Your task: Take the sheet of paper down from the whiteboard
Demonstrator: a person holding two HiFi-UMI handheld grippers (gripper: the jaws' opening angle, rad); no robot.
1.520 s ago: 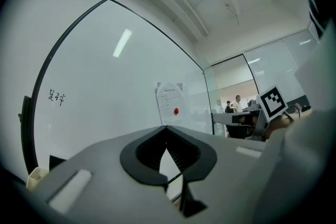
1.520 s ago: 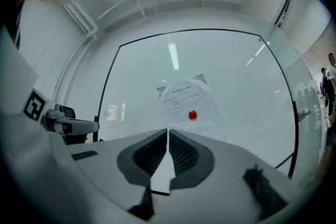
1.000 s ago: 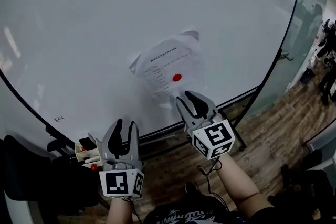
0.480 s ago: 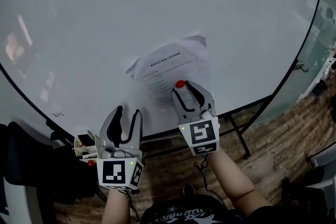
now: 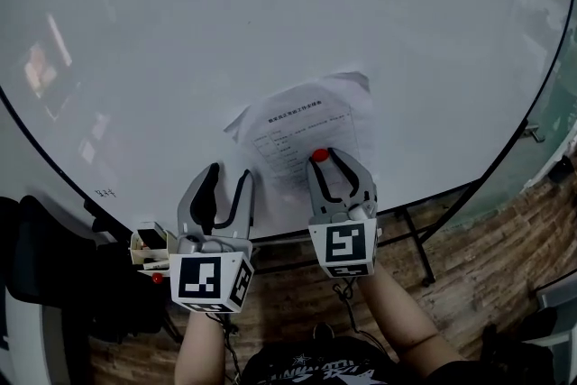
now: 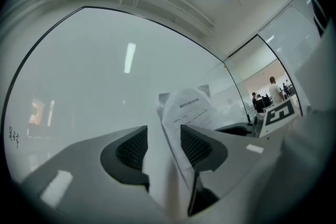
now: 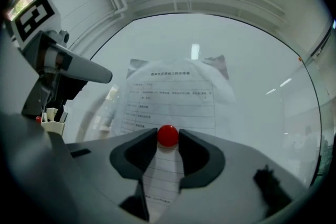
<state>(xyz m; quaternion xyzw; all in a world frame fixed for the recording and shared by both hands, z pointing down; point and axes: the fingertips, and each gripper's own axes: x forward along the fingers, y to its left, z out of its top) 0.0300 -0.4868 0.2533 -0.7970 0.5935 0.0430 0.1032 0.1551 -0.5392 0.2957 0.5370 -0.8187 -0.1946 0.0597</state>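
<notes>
- Storage box, small and white with something red on it, is sitting at the left, just below the lower edge of the whiteboard.
- The left gripper is pointing at the whiteboard near its lower edge, to the left of the sheet of paper. Its fingers are standing wide apart with nothing between them. In the left gripper view, bare board and the left edge of the sheet are showing beyond the gap of that gripper.
- The sheet of paper is hanging on the whiteboard right of centre, low on the board. It is printed with lines of text, and its upper corners are curling off the surface.
- A red magnet is pinning the lower middle of the sheet to the board.
- The right gripper is reaching onto the sheet, and its two fingers are closing on the red magnet from either side. In the right gripper view the magnet is sitting right between the tips of the gripper, touching both, with the sheet spreading above it.
- A wooden floor is showing at the lower right.
</notes>
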